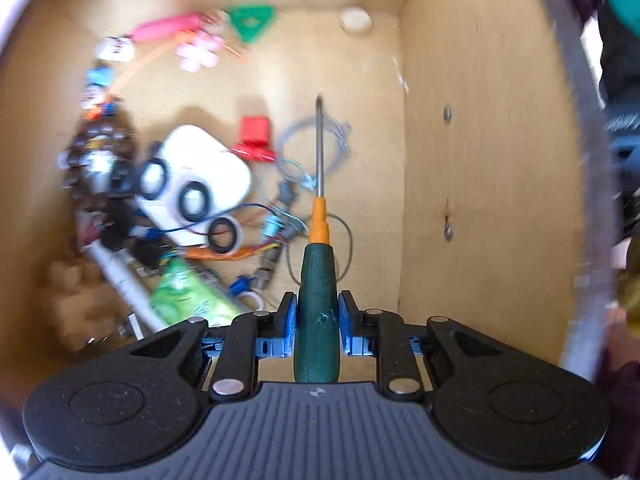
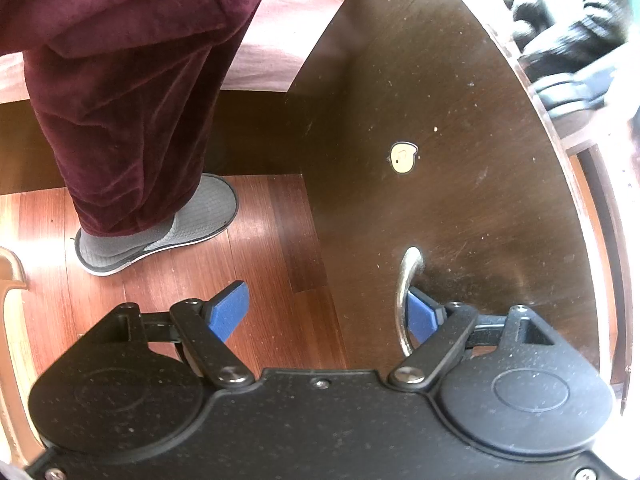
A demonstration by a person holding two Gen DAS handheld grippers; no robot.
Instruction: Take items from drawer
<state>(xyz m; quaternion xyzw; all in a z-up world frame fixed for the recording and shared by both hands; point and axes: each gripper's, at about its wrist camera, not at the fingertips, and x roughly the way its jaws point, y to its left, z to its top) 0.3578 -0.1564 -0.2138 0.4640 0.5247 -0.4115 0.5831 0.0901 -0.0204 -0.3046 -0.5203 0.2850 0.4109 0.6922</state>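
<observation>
In the left wrist view my left gripper (image 1: 317, 316) is shut on a screwdriver (image 1: 317, 280) with a dark green handle, orange collar and steel shaft. It holds it above the floor of the open wooden drawer (image 1: 360, 80), shaft pointing away. In the right wrist view my right gripper (image 2: 326, 312) is open. Its right pad (image 2: 420, 316) sits just behind the silver drawer handle (image 2: 404, 292) on the dark wooden drawer front (image 2: 460, 160). Nothing is between its fingers.
The drawer holds a white case (image 1: 204, 168), black rubber rings (image 1: 192, 200), a red clip (image 1: 254, 136), a wire loop (image 1: 308, 148), a green triangle (image 1: 252, 20), a pink item (image 1: 168, 28), a green packet (image 1: 184, 292) and cables. The drawer's right wall (image 1: 480, 160) is close. A leg and grey slipper (image 2: 160, 228) stand on the wooden floor.
</observation>
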